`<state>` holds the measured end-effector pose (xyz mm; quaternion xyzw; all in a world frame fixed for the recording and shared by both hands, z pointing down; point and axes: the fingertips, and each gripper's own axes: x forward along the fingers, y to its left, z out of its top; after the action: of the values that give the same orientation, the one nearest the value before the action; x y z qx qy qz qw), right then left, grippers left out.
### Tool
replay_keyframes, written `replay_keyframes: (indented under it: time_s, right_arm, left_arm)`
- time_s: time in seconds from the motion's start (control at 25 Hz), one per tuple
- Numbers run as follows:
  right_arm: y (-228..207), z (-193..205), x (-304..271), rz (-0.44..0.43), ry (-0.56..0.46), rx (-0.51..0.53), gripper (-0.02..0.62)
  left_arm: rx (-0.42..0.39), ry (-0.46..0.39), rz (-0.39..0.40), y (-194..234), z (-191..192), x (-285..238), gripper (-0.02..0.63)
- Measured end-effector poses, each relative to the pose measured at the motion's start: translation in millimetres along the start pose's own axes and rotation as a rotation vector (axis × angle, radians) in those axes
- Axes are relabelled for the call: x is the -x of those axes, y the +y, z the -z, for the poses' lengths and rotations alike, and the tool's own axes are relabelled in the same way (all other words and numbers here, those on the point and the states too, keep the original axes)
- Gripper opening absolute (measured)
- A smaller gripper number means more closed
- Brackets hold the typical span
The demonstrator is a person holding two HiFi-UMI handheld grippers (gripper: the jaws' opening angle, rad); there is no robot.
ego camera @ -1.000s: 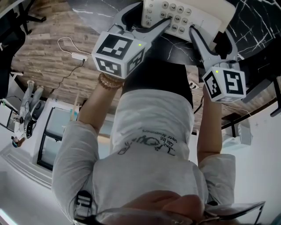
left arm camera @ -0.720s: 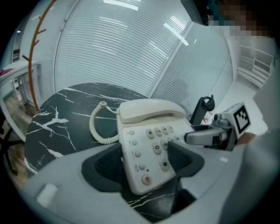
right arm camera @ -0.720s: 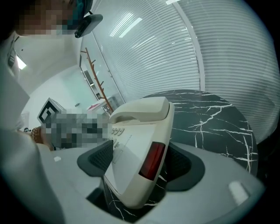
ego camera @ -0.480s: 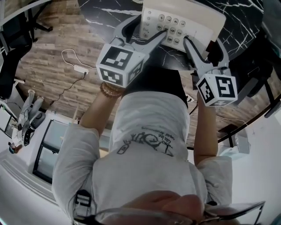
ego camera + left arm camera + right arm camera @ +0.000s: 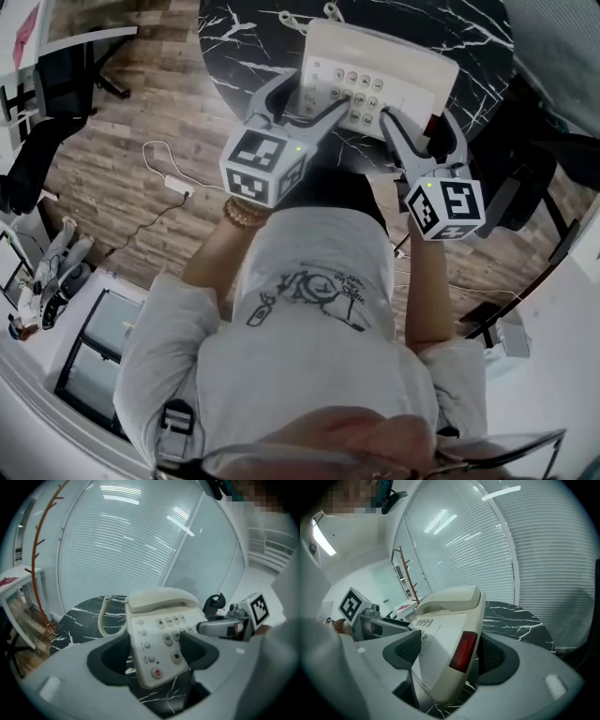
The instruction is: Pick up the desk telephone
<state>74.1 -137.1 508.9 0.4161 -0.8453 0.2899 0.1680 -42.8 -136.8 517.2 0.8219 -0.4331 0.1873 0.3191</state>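
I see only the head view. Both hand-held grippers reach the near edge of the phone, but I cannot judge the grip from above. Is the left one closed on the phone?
Observer: Yes. In the left gripper view a corner of the phone sits between the pads of the left hand-held gripper, one pad on the keys.
Operator: And the right one?
Observer: The right hand-held gripper is closed on the phone's side edge, where a red panel is.
Operator: Is the handset in its place?
Observer: Yes, the handset rests hung up on the phone's far end.
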Motion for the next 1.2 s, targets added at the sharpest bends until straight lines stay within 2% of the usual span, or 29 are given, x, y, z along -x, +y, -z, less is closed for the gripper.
replay_keyframes:
  time_s: [0.72,1.2]
  right_arm:
    - [55,-116,96,-0.017,-0.135,0.054,0.368]
    - [84,-172,139,-0.007,-0.225,0.121,0.371]
  left_arm:
    - [-0.081,-0.131,-0.032,-72,-110,99,0.338]
    - [-0.115,-0.219,-0.037,-103,-158,146,0.339]
